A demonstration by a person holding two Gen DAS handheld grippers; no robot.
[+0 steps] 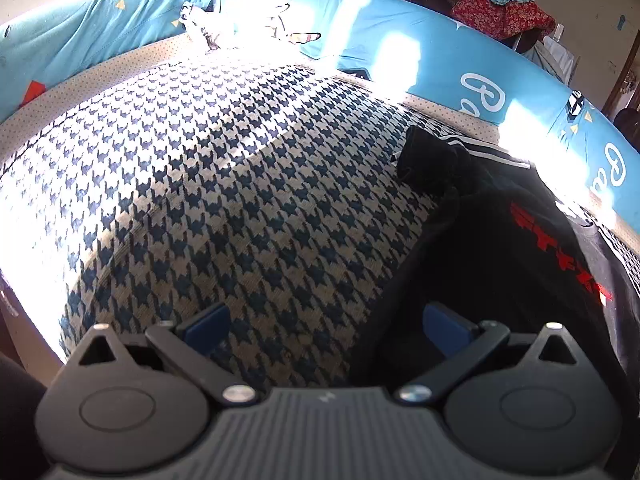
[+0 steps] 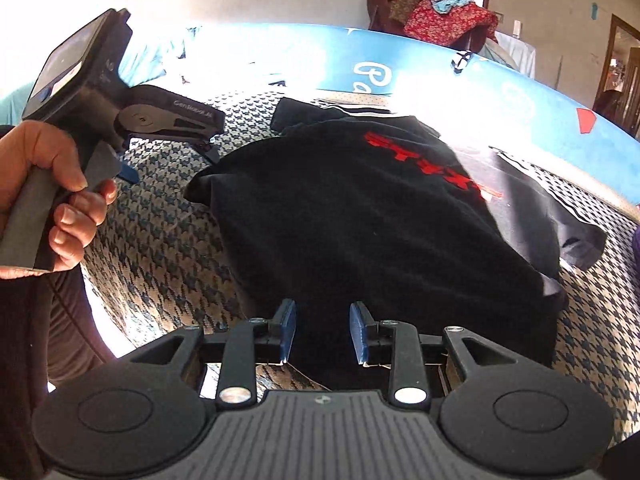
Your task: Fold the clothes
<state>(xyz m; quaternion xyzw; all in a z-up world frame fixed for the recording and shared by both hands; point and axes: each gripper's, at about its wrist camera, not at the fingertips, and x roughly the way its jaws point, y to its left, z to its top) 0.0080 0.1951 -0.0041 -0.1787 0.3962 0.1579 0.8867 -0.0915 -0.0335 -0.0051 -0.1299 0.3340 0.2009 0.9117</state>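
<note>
Right wrist view: black T-shirt (image 2: 360,216) spread on bed (image 2: 160,248), sleeves out. Right gripper (image 2: 322,330) fingers apart over hem; left gripper (image 1: 326,322) fingers apart, beside shirt edge. Risk: pinching only top layer, fold goes crooked.

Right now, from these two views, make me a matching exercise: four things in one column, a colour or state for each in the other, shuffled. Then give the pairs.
Things:
1. shirt
2. lettering on the shirt
3. left tongs
4. bedsheet behind the checked cover

Colour or state:
A. red
B. light blue
C. black, lying spread out
D. open, holding nothing

Pairs: 1-C, 2-A, 3-D, 4-B
</note>
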